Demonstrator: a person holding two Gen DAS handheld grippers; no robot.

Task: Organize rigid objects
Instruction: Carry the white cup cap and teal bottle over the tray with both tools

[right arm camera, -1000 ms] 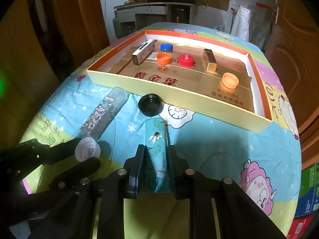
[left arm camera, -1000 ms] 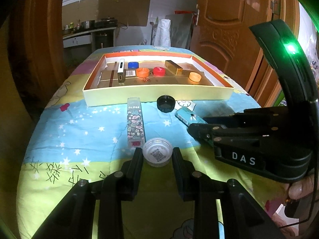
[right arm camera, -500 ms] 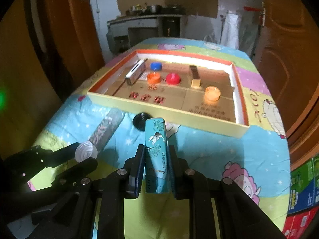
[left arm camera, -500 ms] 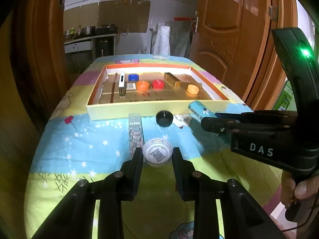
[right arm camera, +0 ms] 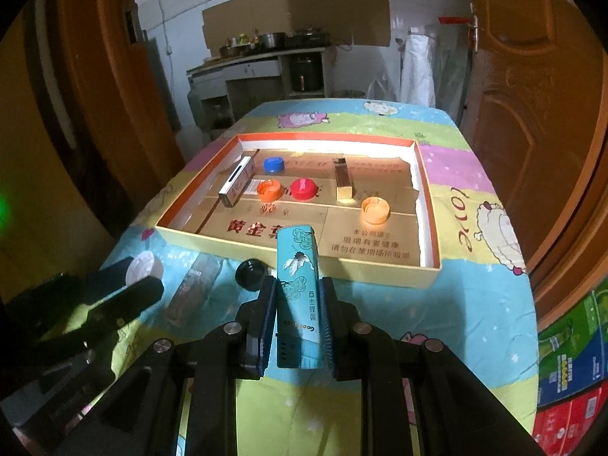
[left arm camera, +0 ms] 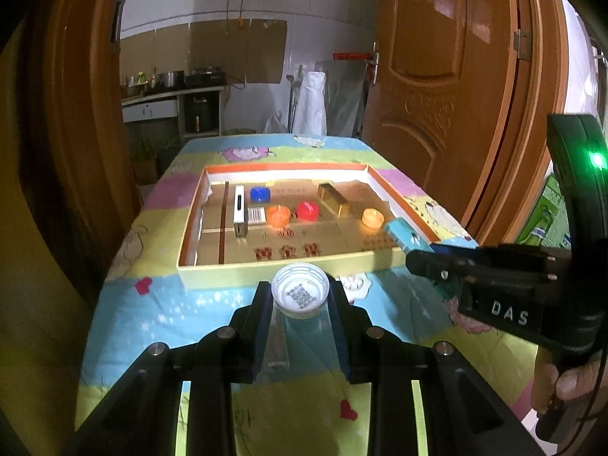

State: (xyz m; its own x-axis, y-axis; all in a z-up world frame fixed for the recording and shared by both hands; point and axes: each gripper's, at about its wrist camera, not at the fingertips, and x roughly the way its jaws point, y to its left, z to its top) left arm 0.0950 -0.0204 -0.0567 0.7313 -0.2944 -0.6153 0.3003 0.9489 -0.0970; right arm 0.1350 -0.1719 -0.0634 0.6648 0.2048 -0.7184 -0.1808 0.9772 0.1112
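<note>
My left gripper (left arm camera: 300,293) is shut on a white bottle cap (left arm camera: 301,298), its open side with a printed code facing the camera, held above the tablecloth just before the tray's near wall. My right gripper (right arm camera: 298,285) is shut on a teal box with a crane picture (right arm camera: 297,269), which stands up between the pads. In the left wrist view the right gripper (left arm camera: 420,256) reaches in from the right with the teal box (left arm camera: 402,232) over the tray's near right corner. The cream tray (right arm camera: 380,277) holds a white slim box (right arm camera: 237,182), a gold box (right arm camera: 344,178) and several coloured caps.
A black cap (right arm camera: 250,274) and a floral clear box (right arm camera: 193,292) lie on the tablecloth in front of the tray. Wooden doors stand on both sides of the table. A hand (left arm camera: 570,380) grips the right tool. Coloured cartons (right arm camera: 570,361) are stacked at the right.
Both grippers have risen off the tablecloth with the white cap and the teal box still held. The tray now sits lower and nearer in both views.
</note>
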